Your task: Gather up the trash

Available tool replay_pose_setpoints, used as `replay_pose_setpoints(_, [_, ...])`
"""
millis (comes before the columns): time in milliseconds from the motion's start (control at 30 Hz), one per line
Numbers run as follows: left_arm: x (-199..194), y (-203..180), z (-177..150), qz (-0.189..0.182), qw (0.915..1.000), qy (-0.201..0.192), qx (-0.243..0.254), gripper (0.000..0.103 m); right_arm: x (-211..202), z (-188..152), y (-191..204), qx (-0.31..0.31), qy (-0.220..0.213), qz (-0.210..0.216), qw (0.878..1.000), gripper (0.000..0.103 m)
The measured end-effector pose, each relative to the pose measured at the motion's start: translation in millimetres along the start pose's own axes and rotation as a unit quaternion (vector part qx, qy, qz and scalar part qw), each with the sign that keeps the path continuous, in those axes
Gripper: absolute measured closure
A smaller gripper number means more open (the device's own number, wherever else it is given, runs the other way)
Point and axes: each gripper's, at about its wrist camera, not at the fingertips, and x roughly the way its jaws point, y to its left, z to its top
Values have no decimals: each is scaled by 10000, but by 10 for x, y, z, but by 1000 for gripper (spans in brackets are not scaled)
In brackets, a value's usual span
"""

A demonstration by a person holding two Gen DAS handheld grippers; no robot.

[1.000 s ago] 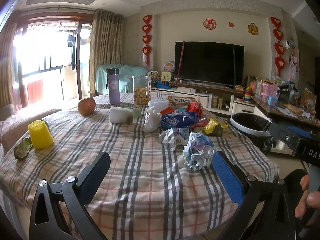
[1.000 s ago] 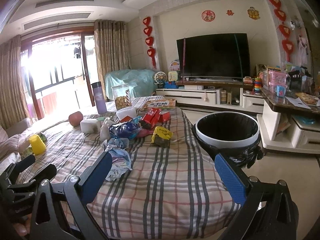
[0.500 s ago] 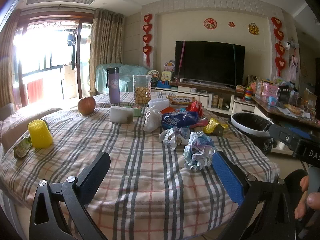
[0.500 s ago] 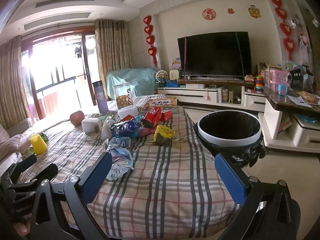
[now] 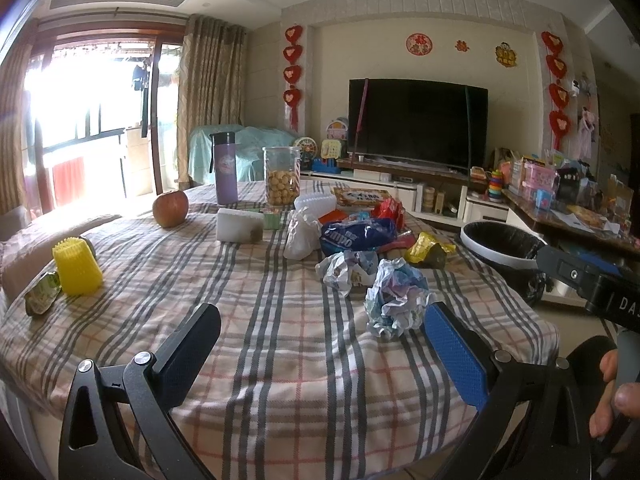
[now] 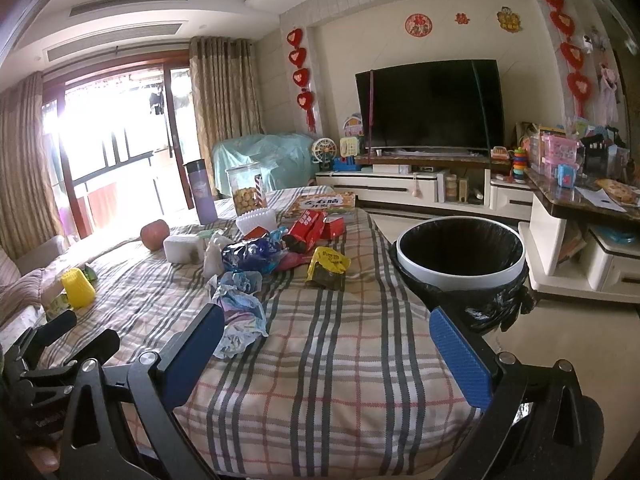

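A crumpled paper ball lies on the plaid tablecloth just ahead of my left gripper, which is open and holds nothing. The same ball sits by the left finger of my open, empty right gripper. Behind it lie a second paper wad, a blue snack bag, a yellow wrapper, red packets and a white bag. A black-lined bin stands off the table's right edge.
An apple, purple bottle, biscuit jar, white block and yellow cup stand on the table. The other gripper's body and a hand show at right. A TV cabinet lines the far wall.
Both grippers have drifted slightly forward toward the table; the right view now looks a little more at the bin. Both stay open.
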Motion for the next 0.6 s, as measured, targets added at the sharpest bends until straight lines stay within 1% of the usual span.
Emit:
replay_pose_setpoints(367, [27, 4, 3, -74, 9999, 88, -18, 1, 60, -44, -22, 47, 75, 79, 9999, 0])
replay_pose_setpoints(600, [168, 15, 38, -171, 9994, 308, -53, 1, 214, -30, -121, 108, 283, 228, 9993, 0])
